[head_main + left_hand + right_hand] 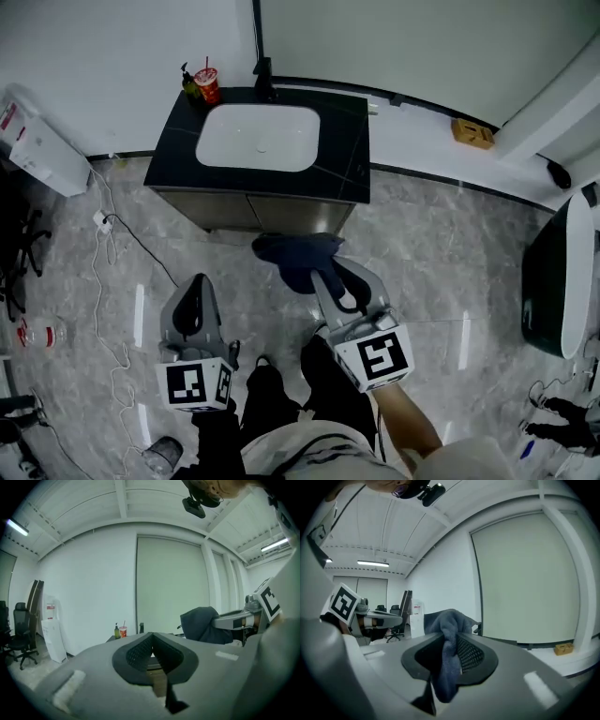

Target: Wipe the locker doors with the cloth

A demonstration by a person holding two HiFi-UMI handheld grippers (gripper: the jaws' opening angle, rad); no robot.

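A dark blue cloth hangs bunched from my right gripper, which is shut on it; in the right gripper view the cloth fills the gap between the jaws of that gripper and droops below them. My left gripper is held beside it on the left, its jaws together with nothing between them, as the left gripper view also shows. Both point nearly level toward a white wall with a large pale panel. From the left gripper view the cloth shows at the right.
A black vanity counter with a white basin, a tap, a red cup and a soap bottle stands just ahead. A white appliance and floor cables lie left; a dark unit stands right.
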